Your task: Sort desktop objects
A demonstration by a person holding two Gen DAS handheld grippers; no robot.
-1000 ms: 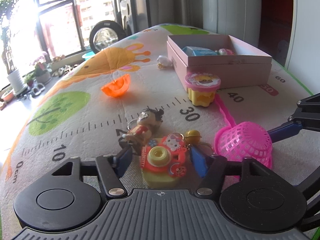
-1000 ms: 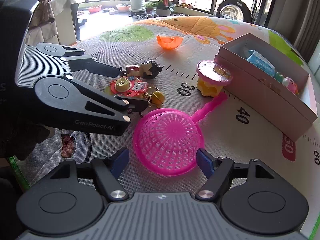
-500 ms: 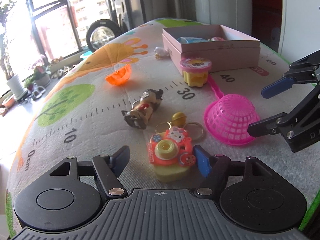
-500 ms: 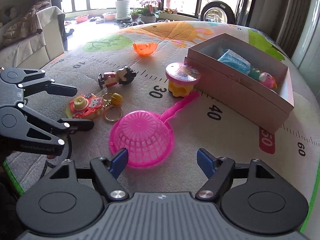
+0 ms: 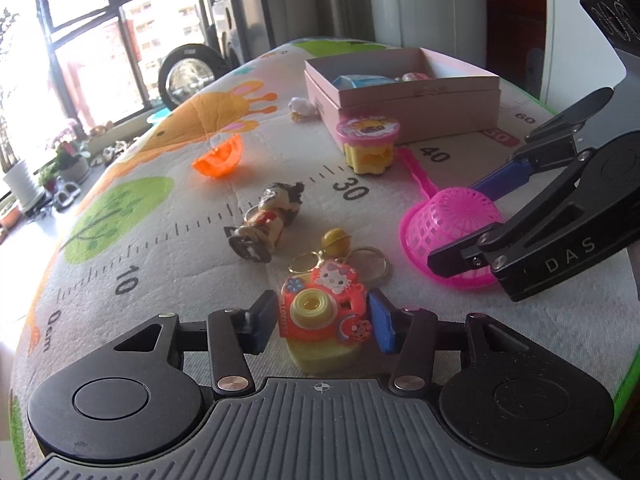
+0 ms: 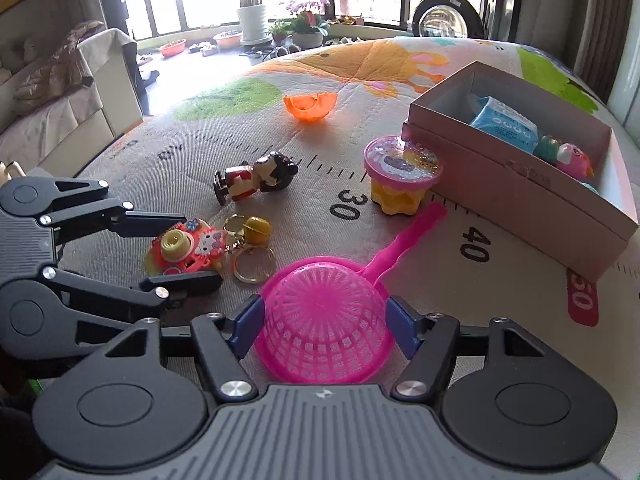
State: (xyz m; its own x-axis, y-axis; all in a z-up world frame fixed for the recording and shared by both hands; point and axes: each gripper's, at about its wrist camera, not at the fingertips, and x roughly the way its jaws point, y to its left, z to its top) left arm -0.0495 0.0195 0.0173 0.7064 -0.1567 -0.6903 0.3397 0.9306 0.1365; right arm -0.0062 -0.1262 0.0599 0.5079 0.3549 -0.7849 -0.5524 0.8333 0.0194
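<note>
Since earlier: both sets of jaws have just been closing; the left gripper (image 5: 324, 322), which stood wide with the toy camera keychain (image 5: 322, 312) off to one side, now brackets it, and the right gripper (image 6: 326, 330) has drawn in around the pink strainer (image 6: 324, 320).
Left tool: pads sit against both flanks of the camera body, so it reads as clamped on it, though the toy rests on the mat (image 5: 160, 216).
Right tool: blue pads touch the strainer's mesh dome on either side; clamped on it, as far as the near view lets me judge.
Task things: keychain at the near left of the mat, strainer near right of it, handle running far toward the yellow-and-pink pot (image 6: 402, 178); pink box (image 6: 520, 196) at the far right already holds a blue packet and small toys.
Risk, keychain: its rings and yellow bell (image 6: 256, 230) trail loose and lie close to the strainer rim; lifting could drag or snag them.
Risk, strainer: the dome is round and springy, so a squeeze may make it pop out or tip.
Risk, tools: the two grippers work just beside each other and could collide.
Hard to see: the pads' contact under the camera toy; the box's near inner corner; the small white toy (image 5: 302, 108) beyond the box is too small to identify.
</note>
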